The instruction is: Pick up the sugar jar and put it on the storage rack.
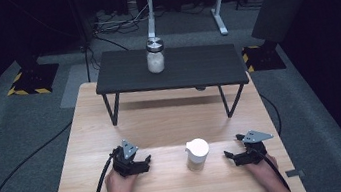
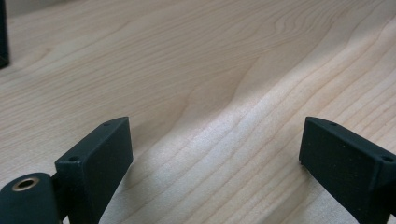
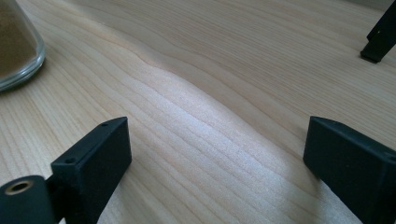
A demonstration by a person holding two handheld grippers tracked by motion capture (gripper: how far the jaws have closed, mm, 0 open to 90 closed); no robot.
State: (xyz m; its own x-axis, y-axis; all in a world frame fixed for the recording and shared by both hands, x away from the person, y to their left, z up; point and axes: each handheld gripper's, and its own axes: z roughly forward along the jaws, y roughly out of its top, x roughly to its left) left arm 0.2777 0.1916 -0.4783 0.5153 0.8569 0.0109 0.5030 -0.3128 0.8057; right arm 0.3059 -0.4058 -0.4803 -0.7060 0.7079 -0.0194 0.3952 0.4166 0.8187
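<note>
We rest both grippers on the wooden table point(image 1: 113, 134) with jaws spread wide and nothing between them. The white-lidded jar point(image 1: 197, 154) stands between left gripper point(image 1: 143, 161) and right gripper point(image 1: 229, 156), nearer the right one, touching neither.

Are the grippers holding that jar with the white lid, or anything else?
No, nothing is held. The left gripper and right gripper are both open above the wooden table, with the white-lidded glass jar standing untouched between them.
</note>
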